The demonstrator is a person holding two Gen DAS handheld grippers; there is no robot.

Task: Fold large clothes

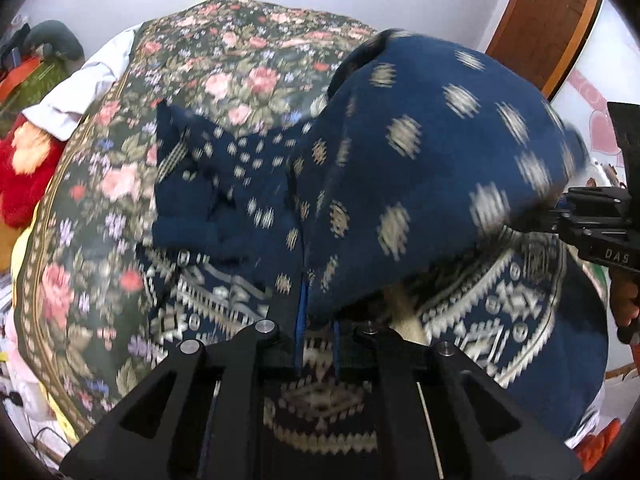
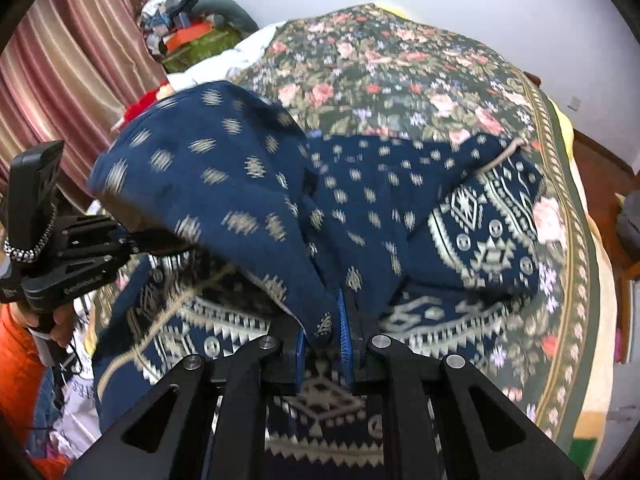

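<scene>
A large navy garment [image 1: 400,160] with cream geometric patterns lies on a floral bedspread [image 1: 240,60]. One part of it is lifted and hangs as a fold between the two grippers. My left gripper [image 1: 318,320] is shut on the fold's near edge, with cloth pinched between its blue pads [image 1: 303,308]. At the right of that view, my right gripper [image 1: 556,216] holds the fold's other end. In the right wrist view the right gripper [image 2: 326,332] is shut on a corner of the garment [image 2: 240,184]. The left gripper [image 2: 136,240] grips the fold at the left.
The bedspread [image 2: 400,72] covers a bed that fills both views. A red plush toy [image 1: 28,172] and white cloth [image 1: 80,92] lie at its left side. A striped curtain [image 2: 60,80], a pile of items [image 2: 192,28], a wooden door [image 1: 536,20] and an orange sleeve [image 2: 20,360] are around it.
</scene>
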